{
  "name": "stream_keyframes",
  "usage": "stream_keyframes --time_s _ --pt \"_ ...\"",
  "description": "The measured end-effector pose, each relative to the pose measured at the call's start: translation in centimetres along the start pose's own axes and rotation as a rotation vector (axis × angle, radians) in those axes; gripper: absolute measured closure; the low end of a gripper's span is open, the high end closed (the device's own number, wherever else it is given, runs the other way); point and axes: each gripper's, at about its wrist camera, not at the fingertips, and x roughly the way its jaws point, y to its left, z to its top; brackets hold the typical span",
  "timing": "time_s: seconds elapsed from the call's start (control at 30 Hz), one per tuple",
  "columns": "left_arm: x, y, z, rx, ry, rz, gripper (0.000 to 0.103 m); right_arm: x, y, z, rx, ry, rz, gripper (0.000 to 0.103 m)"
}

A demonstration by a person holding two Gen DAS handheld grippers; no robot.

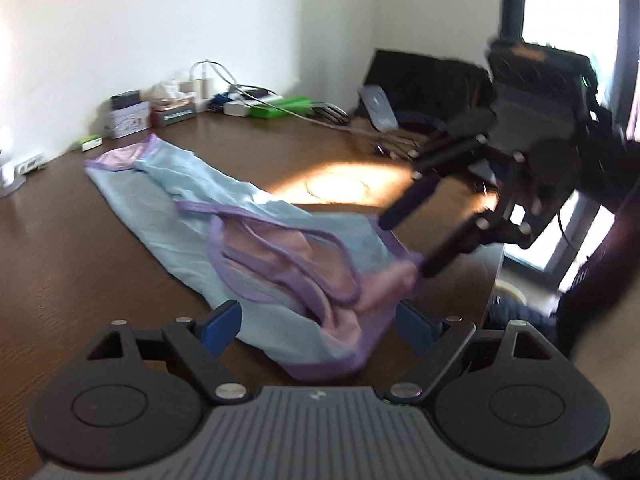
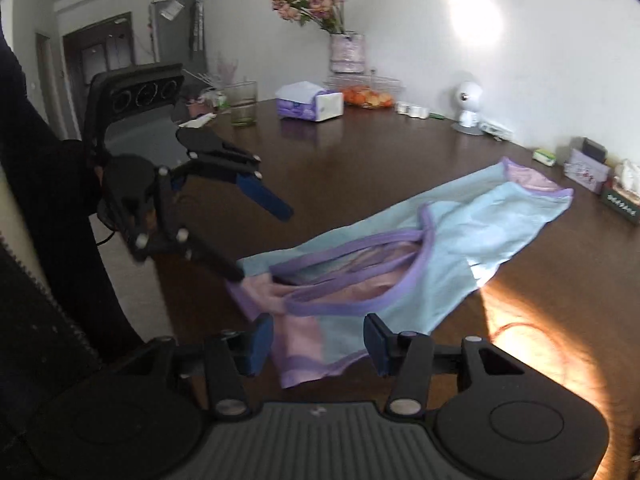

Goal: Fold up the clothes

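1. A light blue garment with purple trim and a pink lining lies stretched along the dark wooden bench, its near end bunched and hanging just over the bench's edge.
2. The left gripper hovers at that near end with its blue-padded fingers spread wide, one on either side of the cloth, clamping nothing.
3. The right gripper also stands open, its fingers apart over the purple-edged hem at the bench edge.
4. Seen from the left wrist, the right gripper reaches in from the right, one fingertip touching the pink fold of the garment.
5. Seen from the right wrist, the left gripper comes in from the left, its lower finger touching the garment's near corner.
6. At the far side stand a vase of dried flowers, a tissue pack, a drinking glass and a small white camera.
7. A sunlit patch falls on the bench just beside the cloth.
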Motion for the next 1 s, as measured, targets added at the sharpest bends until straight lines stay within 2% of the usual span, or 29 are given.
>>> stream_keyframes --time_s 0.03,0.1,0.13,0.2,0.23,0.3,0.37,0.43,0.5,0.6,0.7,0.77,0.87,1.0 --pt "0.3 -0.1 -0.3 -0.006 0.006 0.011 0.019 0.2 0.5 -0.4 -0.003 0.0 0.012 0.054" --pt "0.8 -0.4 -1.0 -0.018 0.015 0.025 0.03 0.8 1.1 -1.1 -0.014 0.004 0.012 0.055" --pt "0.9 -0.4 -1.2 -0.023 0.016 0.019 0.032 1.1 1.2 -1.4 -0.016 0.009 0.008 0.056" --pt "1.2 -0.4 -1.5 -0.032 0.009 0.015 0.046 1.7 1.2 -2.4 -0.025 0.02 -0.005 0.06" --pt "1.3 -0.4 -1.6 -0.034 0.004 0.022 0.049 1.7 1.4 -2.8 -0.031 0.009 -0.021 0.061" --pt "1.2 -0.5 -1.4 -0.037 0.012 0.028 0.069 1.6 1.3 -3.2 0.011 -0.022 -0.037 0.065" --pt "1.0 -0.5 -1.3 -0.053 0.024 0.025 0.083 1.5 1.0 -3.3 0.059 -0.034 -0.034 0.1" --pt "0.5 -0.9 -1.5 -0.06 0.037 0.01 0.091 1.4 1.0 -3.4 0.093 -0.038 -0.018 0.099" --pt "-0.6 -1.8 -1.8 -0.053 0.049 -0.035 0.094 0.9 2.0 -3.6 0.073 -0.027 0.046 0.1" --pt "-2.7 -3.5 -2.1 -0.018 0.044 -0.109 0.094 -0.8 4.3 -4.2 0.018 -0.01 0.088 0.1" --pt "-3.8 -2.9 -0.9 0.001 0.005 -0.099 0.094 -3.0 4.7 -4.0 0.025 -0.048 0.122 0.1" --pt "-3.5 -0.7 0.9 0.002 -0.023 -0.067 0.094 -3.9 3.6 -2.6 0.011 -0.092 0.093 0.1" --pt "-1.3 4.0 4.0 -0.008 -0.055 -0.028 0.094 -3.4 0.4 0.7 -0.029 -0.139 -0.008 0.1" --pt "3.6 10.7 7.8 -0.075 -0.047 0.014 0.093 0.0 -5.5 5.5 -0.046 -0.124 -0.094 0.1"
